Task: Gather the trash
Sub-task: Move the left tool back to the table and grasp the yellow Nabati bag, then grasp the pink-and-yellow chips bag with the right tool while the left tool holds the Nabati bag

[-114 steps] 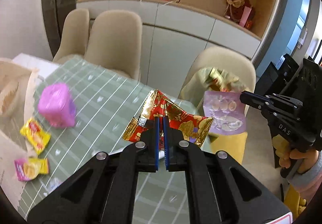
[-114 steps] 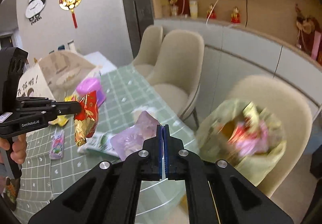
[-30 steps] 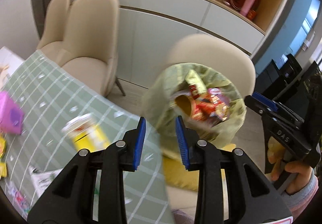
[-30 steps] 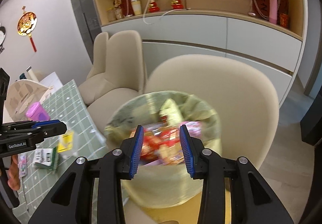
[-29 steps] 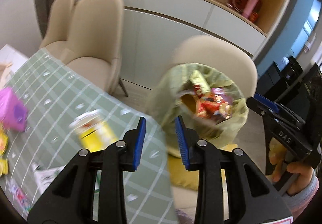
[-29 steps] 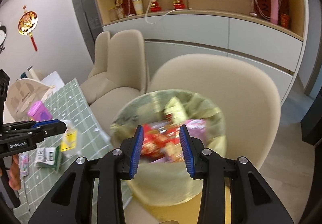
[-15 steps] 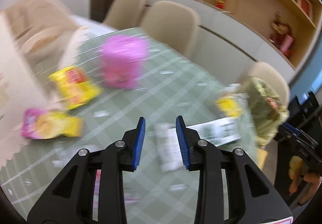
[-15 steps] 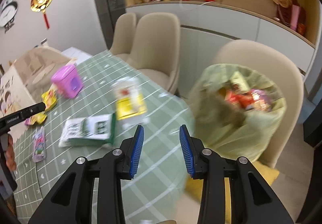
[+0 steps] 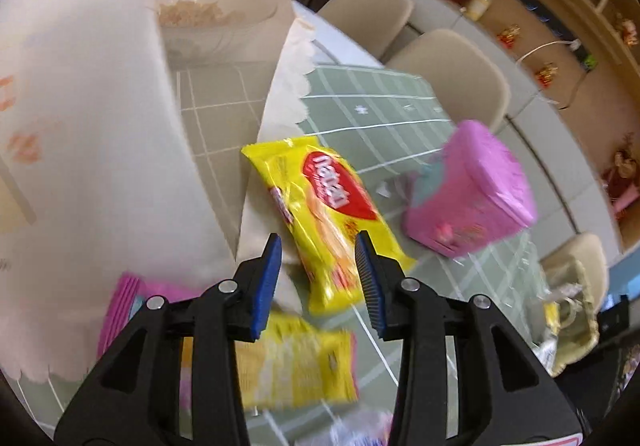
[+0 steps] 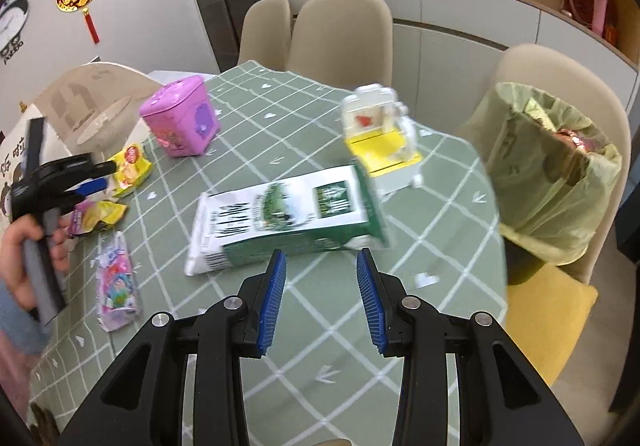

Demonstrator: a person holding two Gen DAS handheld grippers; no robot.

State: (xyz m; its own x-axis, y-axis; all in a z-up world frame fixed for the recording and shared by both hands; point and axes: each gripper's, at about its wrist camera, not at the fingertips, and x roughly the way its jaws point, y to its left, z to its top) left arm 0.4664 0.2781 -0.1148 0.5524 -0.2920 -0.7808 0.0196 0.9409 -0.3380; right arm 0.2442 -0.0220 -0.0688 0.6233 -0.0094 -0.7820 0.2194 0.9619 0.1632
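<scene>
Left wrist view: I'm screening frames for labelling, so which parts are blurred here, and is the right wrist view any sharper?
Left wrist view: yellow snack packet fairly legible, lower yellow packet and pink box motion-smeared. Right wrist view: mostly sharper, only the green-and-white carton and the white-and-yellow carton streaked.

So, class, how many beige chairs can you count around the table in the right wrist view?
3. Two stand side by side at the far edge, the left one partly behind the middle one; the third is on the right, behind the bin bag. Others may be out of view.
</scene>
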